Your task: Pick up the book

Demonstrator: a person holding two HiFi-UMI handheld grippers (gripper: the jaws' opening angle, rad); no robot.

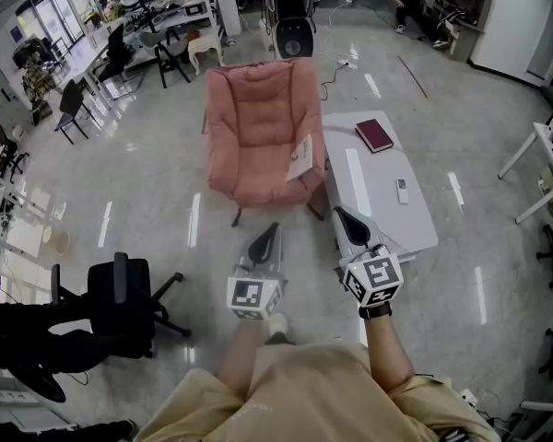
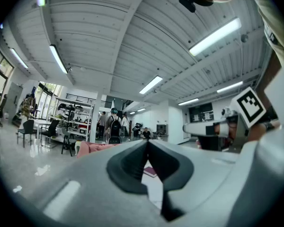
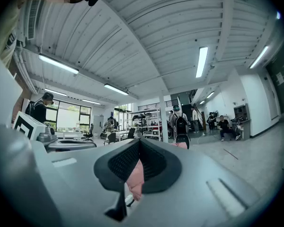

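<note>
Nearest: both grippers are held level in front of the person, short of the work. L gripper (image 1: 273,229) sits just left of the white table's (image 1: 378,212) near end, jaws pressed together, nothing in them. R gripper (image 1: 339,213) is by the table's near-left corner, jaws likewise closed & empty. Mid-table, twd its right edge: a small remote (image 1: 402,190). At the table's far end lies the maroon book (image 1: 374,135), flat, untouched, well apart from both grippers. Left of the table, close beside it: pink armchair (image 1: 258,127) w/ a white booklet (image 1: 301,157) on its table-side edge.

Step, as I read it: approach, grasp not yet begun. Next prob. calls for carrying one gripper fwd along the table to the far end, opening the jaws, then working a jaw under the book's edge. It's a flat book w/ a thin lip, so it could slide.
</note>
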